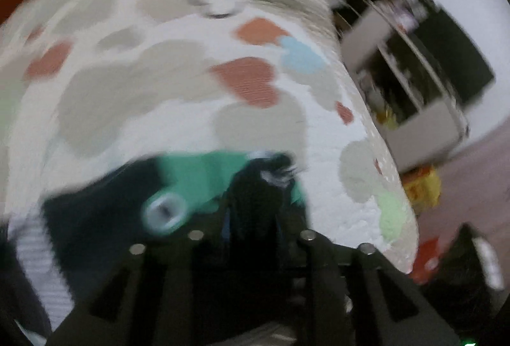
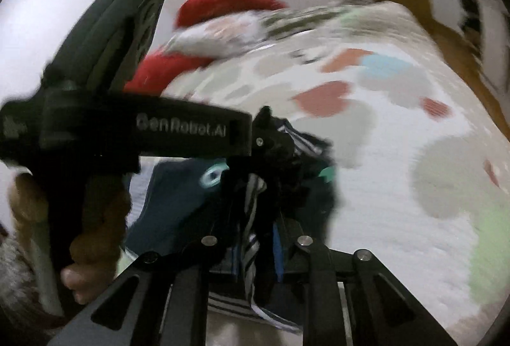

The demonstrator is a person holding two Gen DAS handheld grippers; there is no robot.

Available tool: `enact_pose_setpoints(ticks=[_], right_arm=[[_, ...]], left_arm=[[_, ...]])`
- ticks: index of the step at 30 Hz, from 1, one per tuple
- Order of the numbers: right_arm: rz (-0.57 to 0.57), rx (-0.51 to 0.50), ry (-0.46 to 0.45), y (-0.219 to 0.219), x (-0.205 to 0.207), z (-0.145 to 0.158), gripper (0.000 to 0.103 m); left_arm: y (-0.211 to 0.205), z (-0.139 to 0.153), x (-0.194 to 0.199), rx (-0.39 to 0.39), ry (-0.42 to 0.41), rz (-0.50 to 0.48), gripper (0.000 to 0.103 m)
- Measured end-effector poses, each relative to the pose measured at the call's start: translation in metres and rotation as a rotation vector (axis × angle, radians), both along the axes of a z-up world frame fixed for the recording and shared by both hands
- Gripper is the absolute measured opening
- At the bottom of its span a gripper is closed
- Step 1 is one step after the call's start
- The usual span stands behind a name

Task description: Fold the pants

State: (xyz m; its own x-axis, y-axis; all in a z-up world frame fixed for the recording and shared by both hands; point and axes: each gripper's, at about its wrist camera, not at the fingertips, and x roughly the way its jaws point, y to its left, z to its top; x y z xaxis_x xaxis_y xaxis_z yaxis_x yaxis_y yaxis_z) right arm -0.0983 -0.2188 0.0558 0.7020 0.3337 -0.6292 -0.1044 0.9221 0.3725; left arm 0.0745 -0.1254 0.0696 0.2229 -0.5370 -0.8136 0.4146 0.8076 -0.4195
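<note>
The pants (image 1: pixel 95 212) are dark navy with a green patch and a striped white lining. They lie bunched on a bed with a white cover printed with hearts (image 1: pixel 178 97). My left gripper (image 1: pixel 255 196) is shut on a fold of the dark cloth. My right gripper (image 2: pixel 261 212) is shut on dark and striped cloth of the pants (image 2: pixel 178 202). The left gripper (image 2: pixel 255 139) shows in the right wrist view, held by a hand (image 2: pixel 92 247), close to the right one above the same bunch of cloth. Both views are blurred by motion.
A red and white plush toy (image 2: pixel 223 18) lies at the head of the bed. A shelf unit (image 1: pixel 414 68) and yellow and red items on the floor (image 1: pixel 420 186) stand to the right of the bed. The bed cover (image 2: pixel 398 154) stretches to the right.
</note>
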Motion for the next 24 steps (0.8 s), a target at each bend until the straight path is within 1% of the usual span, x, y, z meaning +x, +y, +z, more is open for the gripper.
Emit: enact_pose_setpoints(ticks=[1,2,3,4,5,7,8,10,12,13,14,15,16,17,18,19,21,23,24], right_arm=[[0.043,-0.032,0.01,0.021,0.006,-0.006,0.037],[0.07,-0.033,0.024,0.032,0.009,-0.011,0.048],[0.097,-0.023,0.038,0.042,0.011,-0.016,0.051],[0.133,-0.018,0.047,0.058,0.009,-0.02,0.052],[0.152,-0.036,0.035,0.066,0.002,-0.02,0.055],[0.213,-0.081,0.017,0.082,-0.01,-0.017,0.056],[0.252,-0.08,0.025,0.086,-0.017,-0.016,0.056],[0.266,-0.068,0.043,0.082,-0.026,-0.016,0.056],[0.234,-0.061,0.056,0.068,-0.034,-0.014,0.056],[0.203,-0.058,0.059,0.058,-0.037,-0.011,0.056],[0.156,-0.054,0.06,0.046,-0.037,-0.007,0.053],[0.12,-0.052,0.059,0.037,-0.036,-0.003,0.044],[0.074,-0.053,0.061,0.027,-0.034,0.001,0.038],[0.022,-0.048,0.067,0.016,-0.028,0.005,0.027],[-0.023,-0.04,0.069,0.007,-0.022,0.008,0.024],[-0.056,-0.043,0.067,0.003,-0.013,0.011,0.024],[-0.085,-0.046,0.059,-0.002,-0.004,0.013,0.024],[-0.106,-0.017,0.072,-0.004,0.006,0.011,0.024],[-0.107,0.002,0.086,-0.004,0.011,0.008,0.027]], left_arm=[[0.025,0.001,-0.002,-0.023,0.008,0.045,0.034],[0.049,0.002,-0.007,-0.035,0.004,0.098,0.039],[0.065,0.003,-0.011,-0.036,-0.005,0.132,0.042],[0.083,0.004,-0.018,-0.032,-0.017,0.172,0.049],[0.097,0.004,-0.023,-0.027,-0.029,0.207,0.055],[0.123,0.003,-0.033,-0.011,-0.048,0.272,0.056],[0.133,0.002,-0.038,-0.005,-0.052,0.293,0.056],[0.15,-0.005,-0.046,-0.009,-0.038,0.334,0.056],[0.16,-0.016,-0.052,-0.034,0.009,0.35,0.056],[0.165,-0.02,-0.055,-0.044,0.026,0.35,0.056],[0.165,-0.023,-0.059,-0.052,0.035,0.348,0.056],[0.166,-0.025,-0.061,-0.051,0.035,0.347,0.056],[0.164,-0.026,-0.064,-0.044,0.028,0.346,0.056],[0.163,-0.025,-0.067,-0.036,0.019,0.346,0.056],[0.161,-0.022,-0.072,-0.027,0.007,0.341,0.056],[0.159,-0.018,-0.076,-0.019,-0.007,0.334,0.056],[0.159,-0.013,-0.086,-0.011,-0.025,0.321,0.056],[0.16,-0.01,-0.094,-0.01,-0.031,0.315,0.057],[0.162,-0.009,-0.097,-0.011,-0.033,0.315,0.057]])
